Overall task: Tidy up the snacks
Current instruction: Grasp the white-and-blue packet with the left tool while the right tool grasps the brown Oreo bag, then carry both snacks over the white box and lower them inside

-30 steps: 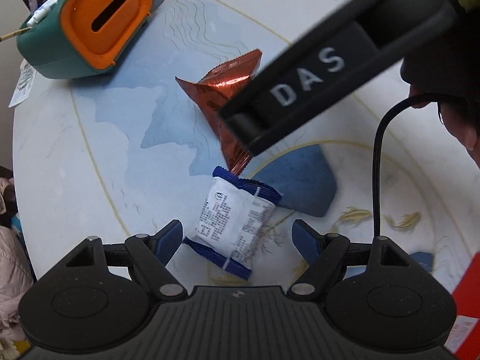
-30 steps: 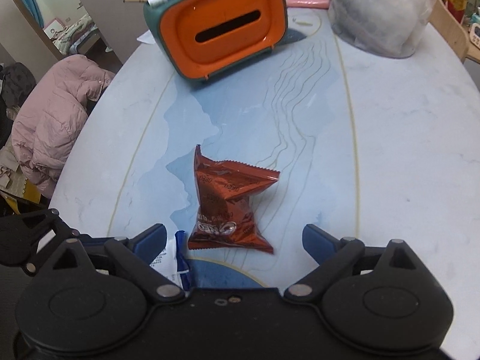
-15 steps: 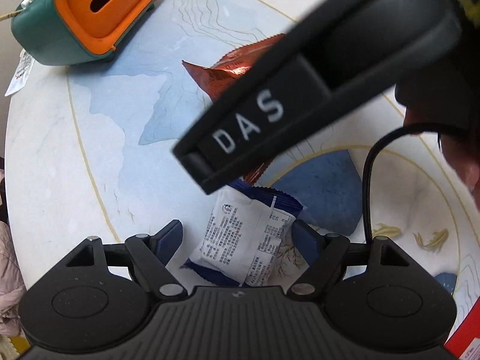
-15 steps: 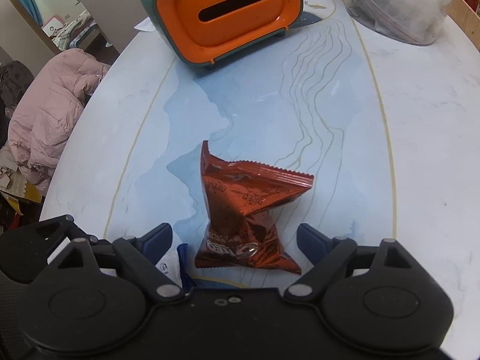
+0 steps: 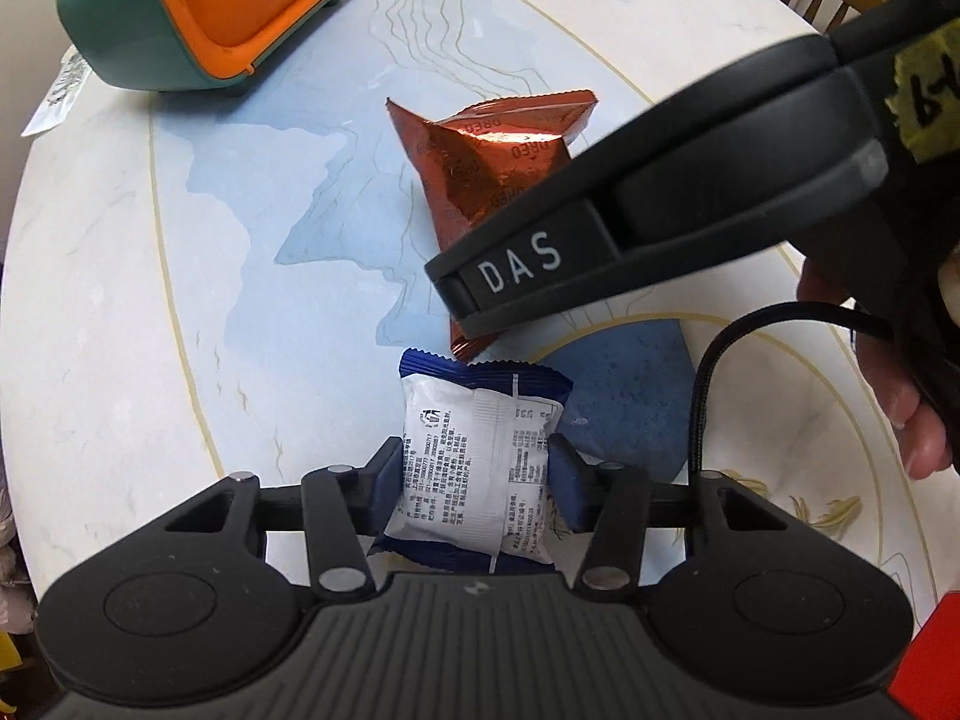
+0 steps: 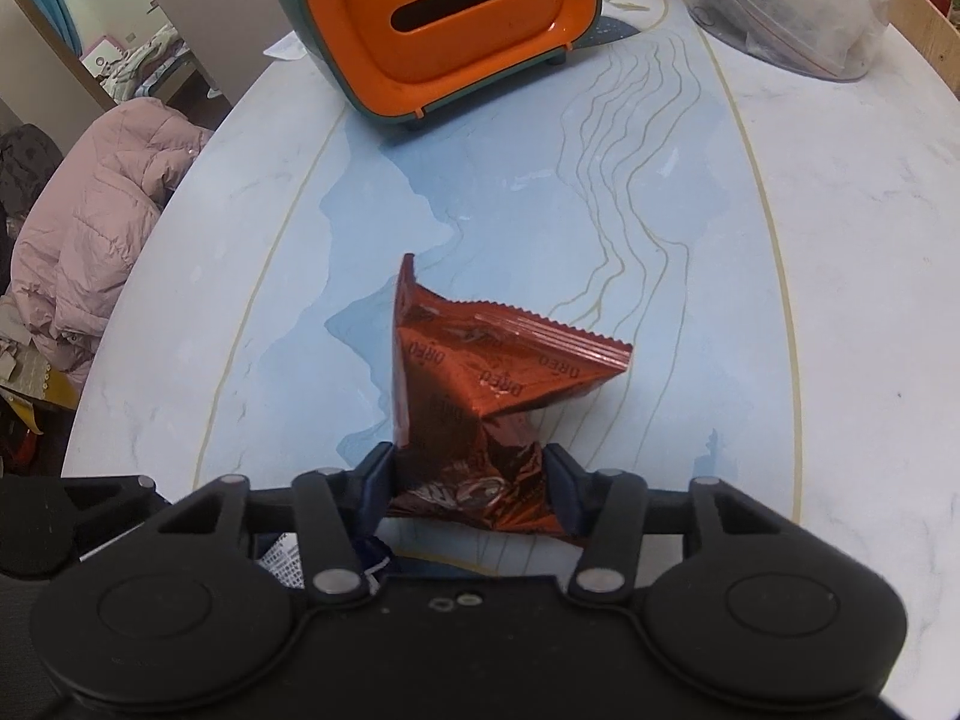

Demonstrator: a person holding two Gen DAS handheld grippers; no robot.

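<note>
My left gripper (image 5: pixel 474 480) is shut on a white and blue snack packet (image 5: pixel 477 462) that lies on the round marbled table (image 5: pixel 120 300). My right gripper (image 6: pixel 471 489) is shut on the near end of a red-brown foil Oreo packet (image 6: pixel 480 384), whose far end sticks up. In the left wrist view the Oreo packet (image 5: pixel 480 162) lies just beyond the white packet, partly hidden by the right gripper's black body (image 5: pixel 660 198). A corner of the white packet (image 6: pixel 282 561) shows at the lower left of the right wrist view.
A green and orange box with a slot (image 6: pixel 450 30) stands at the far side of the table; it also shows in the left wrist view (image 5: pixel 198 6). A clear plastic bag (image 6: pixel 792 6) sits at the far right. A pink jacket (image 6: pixel 96 228) lies off the table's left edge. A red box corner (image 5: pixel 930 660) is at right.
Both grippers moved forward over their packets and closed: the left onto the white and blue packet, the right onto the Oreo packet. Both were open one second ago.
</note>
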